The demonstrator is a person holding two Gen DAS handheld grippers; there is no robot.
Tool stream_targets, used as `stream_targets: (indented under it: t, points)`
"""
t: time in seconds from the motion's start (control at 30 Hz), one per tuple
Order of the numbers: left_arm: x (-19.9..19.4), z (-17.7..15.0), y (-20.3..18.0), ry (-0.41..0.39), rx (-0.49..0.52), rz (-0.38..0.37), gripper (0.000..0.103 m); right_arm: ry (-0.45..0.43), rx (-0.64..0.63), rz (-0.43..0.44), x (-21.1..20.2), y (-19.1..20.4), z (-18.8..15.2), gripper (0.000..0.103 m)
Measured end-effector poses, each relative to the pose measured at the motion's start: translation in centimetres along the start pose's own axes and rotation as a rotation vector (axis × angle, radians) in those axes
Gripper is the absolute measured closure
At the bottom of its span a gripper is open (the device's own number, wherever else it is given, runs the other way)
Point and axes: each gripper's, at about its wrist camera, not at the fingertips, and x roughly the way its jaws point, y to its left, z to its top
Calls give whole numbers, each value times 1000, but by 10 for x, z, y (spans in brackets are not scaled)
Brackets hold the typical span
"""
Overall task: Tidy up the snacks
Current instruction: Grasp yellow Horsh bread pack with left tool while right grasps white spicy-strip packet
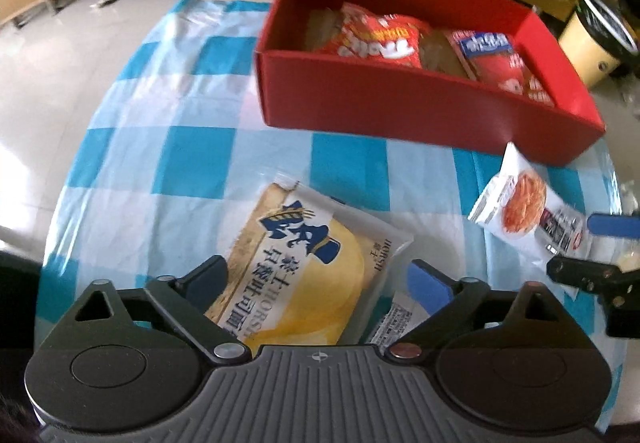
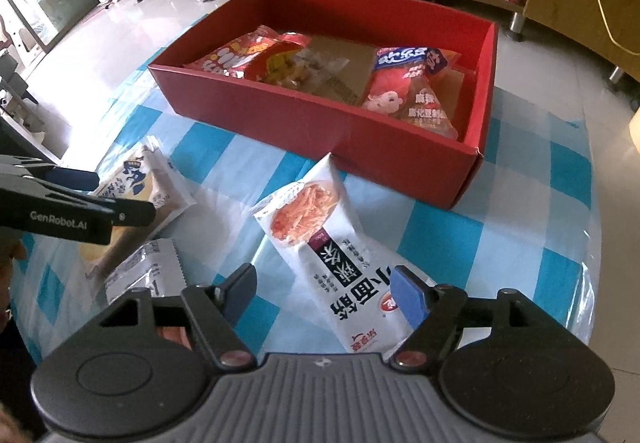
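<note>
Near the red box (image 1: pixel 400 99), the yellow bread packet (image 1: pixel 304 267) lies flat between the wide-open left gripper (image 1: pixel 316 279); light, soft, slippery film, so I would pinch its middle gently.

Left gripper (image 1: pixel 318 281) agape — right gripper (image 2: pixel 324 293) half-spread.

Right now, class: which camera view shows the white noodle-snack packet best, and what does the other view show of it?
The right wrist view: the white noodle-snack packet lies nearly whole on the checked cloth, print readable, between the right gripper's open fingers. The left wrist view shows it small and blurred at the right edge, beside the red box.
</note>
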Motion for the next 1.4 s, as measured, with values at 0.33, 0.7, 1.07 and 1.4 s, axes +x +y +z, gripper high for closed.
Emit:
stream_targets:
  t: [0.33,0.7,1.07,1.4]
  points:
    - [9,-3,-2,52,1,80,14,11,56,-26,4,-25,8,31]
    - [-11,-9,9,47,-98,15,27,48,25,-8,21,-20,16,31]
    - [12,0,5,58,-122,57,10,54,-122,-22,52,7,23,14]
    - [21,-7,-1,32,-38,78,0,59,-160,-46,58,8,16,0]
